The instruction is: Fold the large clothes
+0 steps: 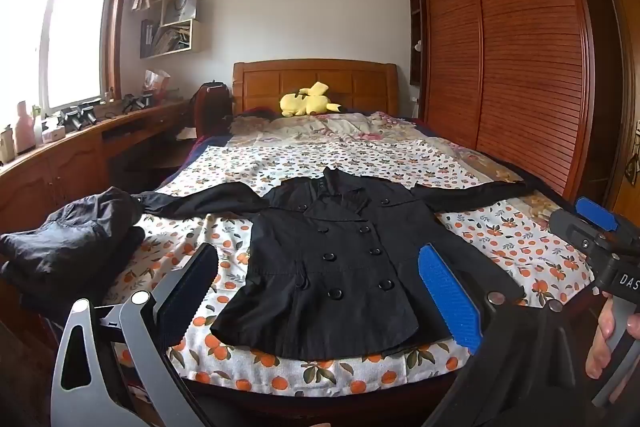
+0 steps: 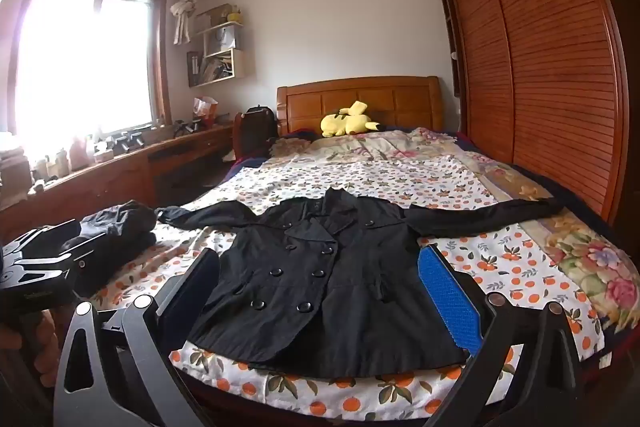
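Observation:
A black double-breasted coat (image 1: 332,251) (image 2: 320,267) lies face up and flat on the bed's orange-print sheet (image 1: 520,247) (image 2: 500,259). Its sleeves stretch out to both sides and its hem is near the foot edge. My left gripper (image 1: 316,251) hovers open over the foot of the bed with nothing between its fingers, apart from the coat. My right gripper (image 2: 320,255) is likewise open and holds nothing, a little to the right. Each one shows in the other's view: the right gripper (image 1: 580,223) at the right edge, the left gripper (image 2: 40,259) at the left edge.
A pile of dark clothes (image 1: 76,239) (image 2: 120,227) sits on the bed's left side by the coat's sleeve end. A yellow plush toy (image 1: 306,101) lies at the wooden headboard. A slatted wardrobe (image 1: 520,67) lines the right; a cluttered desk (image 1: 80,155) runs along the left under the window.

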Motion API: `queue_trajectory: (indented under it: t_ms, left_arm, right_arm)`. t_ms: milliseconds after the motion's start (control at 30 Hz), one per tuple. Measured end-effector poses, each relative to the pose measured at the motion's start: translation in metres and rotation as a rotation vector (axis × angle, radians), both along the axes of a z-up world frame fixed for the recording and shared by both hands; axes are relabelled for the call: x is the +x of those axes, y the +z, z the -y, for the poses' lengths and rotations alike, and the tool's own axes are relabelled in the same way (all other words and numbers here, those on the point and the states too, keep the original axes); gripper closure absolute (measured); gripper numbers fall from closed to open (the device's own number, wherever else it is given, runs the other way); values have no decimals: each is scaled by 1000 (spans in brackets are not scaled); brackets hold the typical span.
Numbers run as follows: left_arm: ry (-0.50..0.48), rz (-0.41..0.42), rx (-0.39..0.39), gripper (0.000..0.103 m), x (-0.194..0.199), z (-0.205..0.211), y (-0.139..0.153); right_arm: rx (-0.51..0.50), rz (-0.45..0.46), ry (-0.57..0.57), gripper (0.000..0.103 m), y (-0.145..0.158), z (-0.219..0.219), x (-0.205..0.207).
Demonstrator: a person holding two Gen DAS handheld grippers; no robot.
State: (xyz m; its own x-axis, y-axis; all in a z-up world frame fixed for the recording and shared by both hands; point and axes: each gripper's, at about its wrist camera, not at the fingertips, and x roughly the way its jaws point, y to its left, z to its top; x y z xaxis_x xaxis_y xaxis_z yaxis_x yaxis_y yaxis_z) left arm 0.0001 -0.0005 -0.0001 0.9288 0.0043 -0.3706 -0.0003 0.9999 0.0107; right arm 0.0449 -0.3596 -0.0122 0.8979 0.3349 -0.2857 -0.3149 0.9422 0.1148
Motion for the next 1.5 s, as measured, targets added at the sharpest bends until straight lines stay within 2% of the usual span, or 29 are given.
queue_trajectory:
  t_ms: [1500]
  left_arm:
    - [0,21,6,2,-7,8,7]
  right_arm:
    - [5,-9,-7,7,-4,6,0]
